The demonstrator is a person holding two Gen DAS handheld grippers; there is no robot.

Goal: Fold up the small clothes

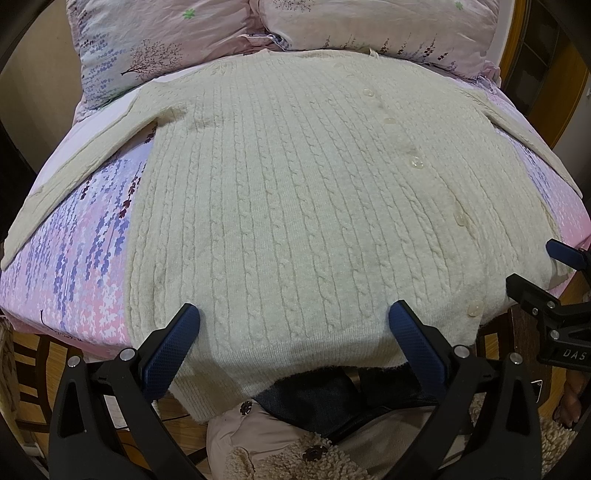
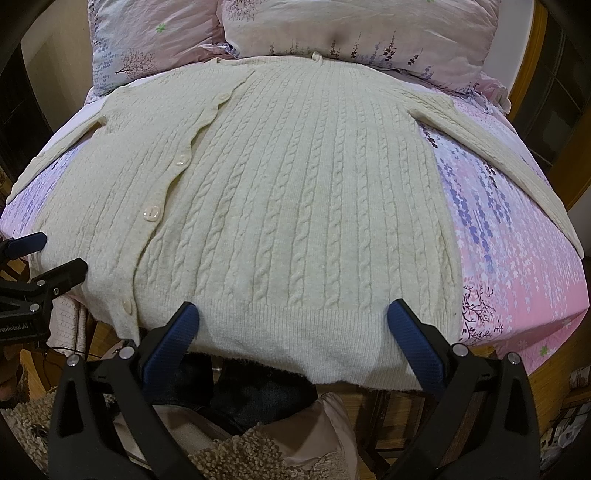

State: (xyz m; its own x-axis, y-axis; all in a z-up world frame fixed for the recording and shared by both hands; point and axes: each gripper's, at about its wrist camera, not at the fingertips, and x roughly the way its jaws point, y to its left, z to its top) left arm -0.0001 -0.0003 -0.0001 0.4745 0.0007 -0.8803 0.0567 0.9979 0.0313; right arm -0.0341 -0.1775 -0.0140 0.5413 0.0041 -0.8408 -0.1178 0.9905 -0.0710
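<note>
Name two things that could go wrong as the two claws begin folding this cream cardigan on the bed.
1. The cream cable-knit cardigan has its ribbed hem hanging over the edge of the pink floral bedsheet; a tug might drag it off.
2. Both sleeves lie spread wide; the right sleeve could trail or bunch if the open right claw and left claw lift only the hem.

The bed (image 1: 92, 236) is covered by a floral sheet. A cardigan (image 1: 295, 206) is spread flat on it, with two pillows (image 1: 177, 33) laid beyond.
</note>
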